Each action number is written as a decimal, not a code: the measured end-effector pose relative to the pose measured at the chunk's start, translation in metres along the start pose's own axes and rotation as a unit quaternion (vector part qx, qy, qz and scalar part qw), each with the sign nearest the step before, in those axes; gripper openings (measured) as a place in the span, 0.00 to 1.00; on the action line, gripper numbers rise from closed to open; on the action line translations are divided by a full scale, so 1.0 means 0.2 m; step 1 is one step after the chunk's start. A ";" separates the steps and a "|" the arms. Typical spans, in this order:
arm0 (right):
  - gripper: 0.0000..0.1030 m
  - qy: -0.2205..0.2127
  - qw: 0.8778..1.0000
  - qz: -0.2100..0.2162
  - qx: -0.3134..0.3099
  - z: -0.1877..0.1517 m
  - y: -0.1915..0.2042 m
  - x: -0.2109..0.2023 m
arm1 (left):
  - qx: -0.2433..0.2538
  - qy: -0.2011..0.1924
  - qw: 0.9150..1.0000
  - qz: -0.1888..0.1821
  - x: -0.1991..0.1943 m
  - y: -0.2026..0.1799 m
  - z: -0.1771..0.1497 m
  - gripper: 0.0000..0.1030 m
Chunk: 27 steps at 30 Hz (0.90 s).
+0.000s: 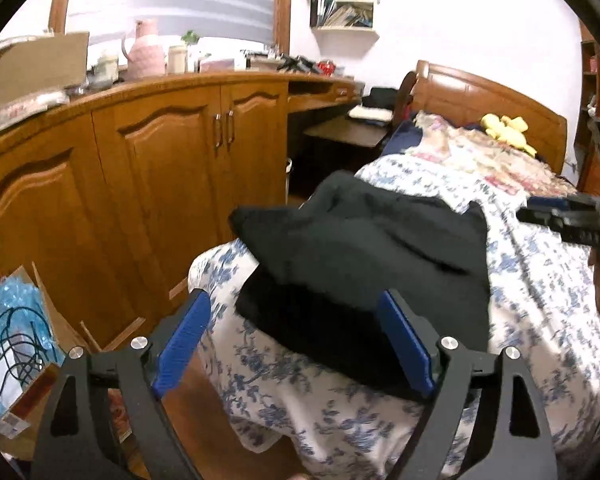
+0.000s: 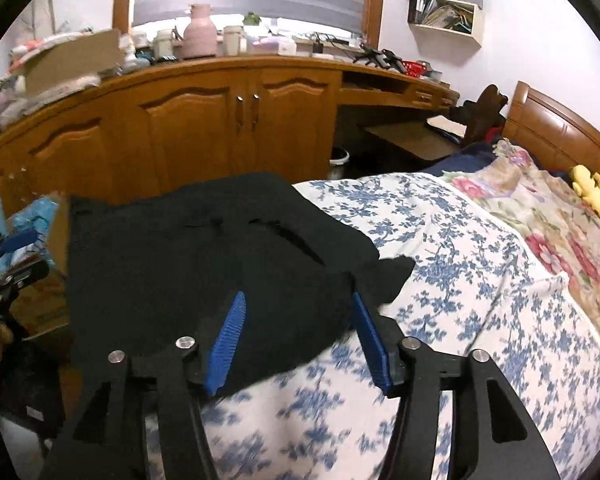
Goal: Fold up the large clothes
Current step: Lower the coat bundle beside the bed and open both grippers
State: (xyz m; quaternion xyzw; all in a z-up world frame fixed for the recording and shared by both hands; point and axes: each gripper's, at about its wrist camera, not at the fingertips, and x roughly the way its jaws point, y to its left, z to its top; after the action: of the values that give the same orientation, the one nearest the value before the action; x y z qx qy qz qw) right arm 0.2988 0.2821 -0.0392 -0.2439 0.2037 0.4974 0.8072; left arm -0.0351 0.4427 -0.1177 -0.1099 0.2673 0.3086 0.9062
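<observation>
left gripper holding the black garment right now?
No: the left gripper is open, its blue fingers spread apart above the black garment on the bed.

The black garment (image 2: 204, 264) hid the bedspread (image 2: 460, 264) beneath it, and its folded layers hid one another. Near the garment, the bedspread's floral print was smeared by blur. Beyond the garment, the cabinet-top clutter (image 2: 236, 40) was too small to identify.

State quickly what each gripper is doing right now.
Left gripper: open, holding nothing, above the folded black fabric garment.
Right gripper: open, holding nothing.
</observation>
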 end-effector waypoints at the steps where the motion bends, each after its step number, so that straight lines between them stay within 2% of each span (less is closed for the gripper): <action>1: 0.60 -0.002 1.000 0.006 0.005 -0.02 0.00 -0.04 | 0.003 -0.005 1.000 0.002 -0.02 -0.02 0.01 0.88; 2: 0.62 -0.007 1.000 0.012 0.012 -0.05 -0.01 -0.09 | 0.005 -0.013 1.000 0.001 -0.05 -0.05 0.03 0.94; 7: 0.66 -0.025 0.999 0.019 0.032 -0.17 -0.06 -0.29 | 0.019 -0.037 0.999 -0.024 -0.16 -0.21 0.09 1.00; 11: 0.71 -0.039 0.998 0.011 0.039 -0.25 -0.11 -0.44 | 0.028 -0.048 0.997 -0.054 -0.21 -0.38 0.12 1.00; 16: 0.75 -0.057 0.997 -0.008 0.058 -0.35 -0.15 -0.62 | 0.044 -0.060 0.996 -0.057 -0.25 -0.59 0.15 1.00; 18: 0.76 -0.066 0.996 -0.017 0.062 -0.41 -0.14 -0.72 | 0.047 -0.064 0.994 -0.070 -0.27 -0.67 0.15 1.00; 21: 0.77 -0.074 0.994 -0.034 0.069 -0.50 -0.17 -0.82 | 0.058 -0.061 0.993 -0.083 -0.29 -0.79 0.15 1.00; 27: 0.77 -0.077 0.990 -0.070 0.095 -0.68 -0.22 -0.97 | 0.083 -0.045 0.986 -0.135 -0.31 -1.07 0.08 1.00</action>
State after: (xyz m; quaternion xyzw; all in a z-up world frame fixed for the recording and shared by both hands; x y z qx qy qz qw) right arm 0.2455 0.0473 -0.0295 -0.1408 0.1700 0.4352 0.8728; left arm 0.0619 0.2488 -0.0630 -0.0549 0.2341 0.1650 0.9565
